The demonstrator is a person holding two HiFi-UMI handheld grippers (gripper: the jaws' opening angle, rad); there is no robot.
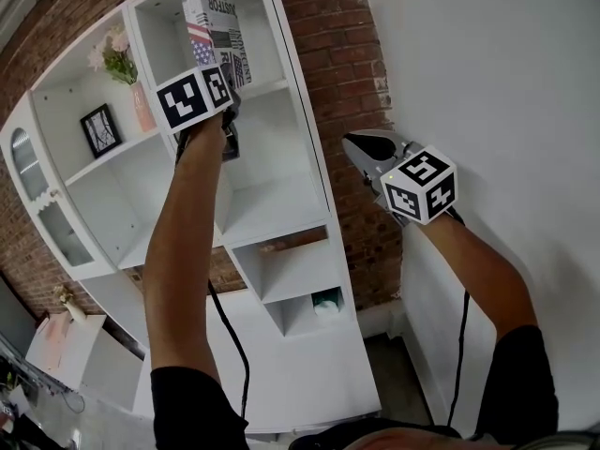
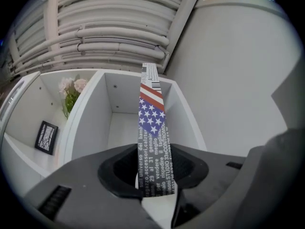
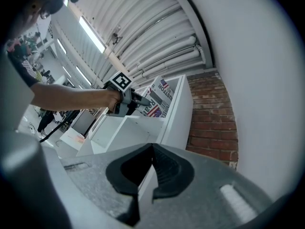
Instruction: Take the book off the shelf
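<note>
My left gripper (image 2: 155, 175) is clamped on the spine of the thin flag-and-newsprint book (image 2: 152, 123), upright at the front edge of the white wooden shelf unit's (image 1: 281, 279) top right cubby. My right gripper (image 3: 151, 149) is pinched closed, empty.

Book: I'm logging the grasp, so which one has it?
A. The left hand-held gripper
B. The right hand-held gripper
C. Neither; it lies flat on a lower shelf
A: the left hand-held gripper has its jaws closed on the spine of the book at the top compartment of the shelf, while the right hand-held gripper is shut on nothing, off by the wall.
</note>
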